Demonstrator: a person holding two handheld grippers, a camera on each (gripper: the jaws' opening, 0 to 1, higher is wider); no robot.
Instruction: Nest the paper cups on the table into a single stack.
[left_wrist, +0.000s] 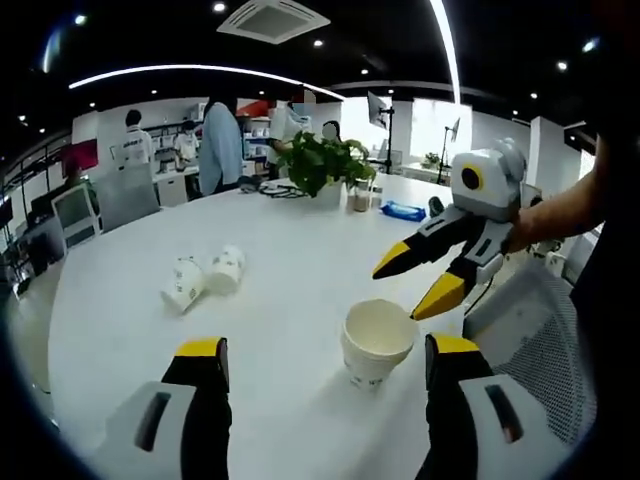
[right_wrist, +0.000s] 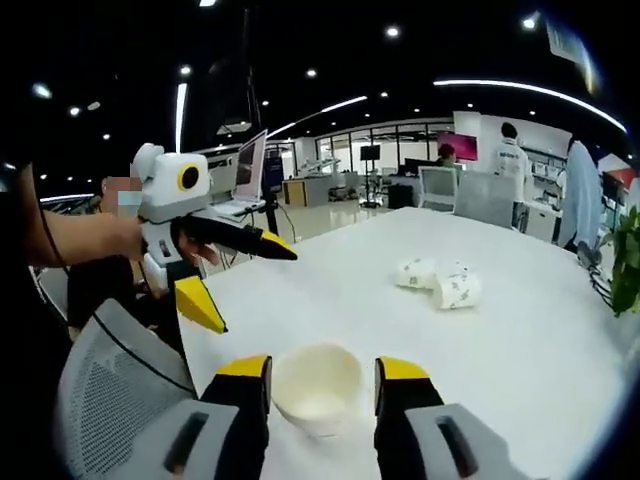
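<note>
On the white table (left_wrist: 300, 250), left side of the left gripper view, two cups (left_wrist: 203, 277) lie tipped over, side by side and touching, well apart from everything else. Centre now: an upright cup (left_wrist: 376, 340) stands near the table edge, mouth up; it looks like more than one nested already, though I can't count them. Left gripper (left_wrist: 327, 360) hangs low with jaws spread wide, the upright cup between and just ahead of them, nothing pinched. Over to the right, the right gripper (left_wrist: 420, 278) hovers just above that cup, jaws parted, empty too. Its own view puts the cup right between its yellow tips, not touching. My read: early going, with the two fallen cups left to fetch and nest
</note>
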